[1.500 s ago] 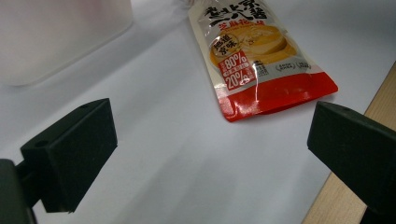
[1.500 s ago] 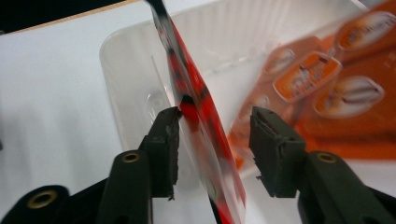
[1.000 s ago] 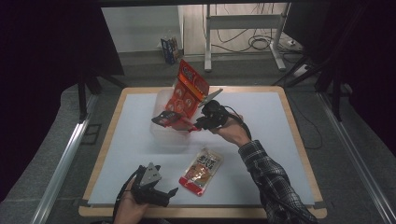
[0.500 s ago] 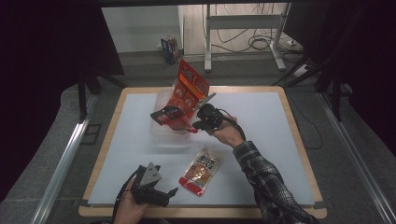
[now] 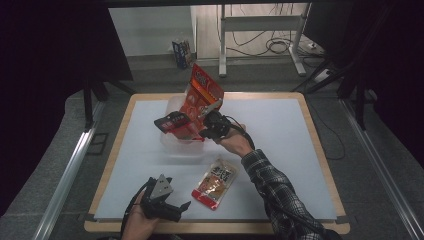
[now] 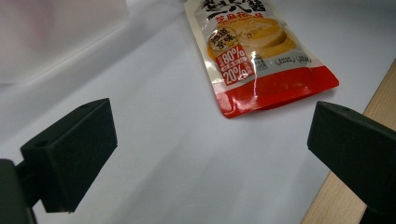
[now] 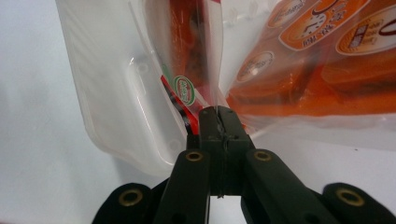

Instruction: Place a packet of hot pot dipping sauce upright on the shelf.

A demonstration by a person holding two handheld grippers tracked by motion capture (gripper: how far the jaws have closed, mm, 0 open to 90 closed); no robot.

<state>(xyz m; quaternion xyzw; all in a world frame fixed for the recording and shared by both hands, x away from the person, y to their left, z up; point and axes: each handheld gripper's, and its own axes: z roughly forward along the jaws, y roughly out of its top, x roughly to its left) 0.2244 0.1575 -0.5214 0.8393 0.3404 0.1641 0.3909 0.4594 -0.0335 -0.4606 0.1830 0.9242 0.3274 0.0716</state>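
Lower now than a second ago, the big orange bag (image 5: 202, 102) has sunk toward the clear tub (image 5: 172, 142) at the far middle of the table (image 5: 280, 165), leaning right. The right gripper (image 5: 206, 131) has its jaws pressed together on the bag's thin clear edge (image 7: 215, 100); that slim hold could slip or tear, and the light tub might tip. Glossy and crinkled, the bag shows orange packets inside. The left gripper (image 5: 186, 205) rests wide open near the front edge, beside a small pouch (image 5: 215, 183).
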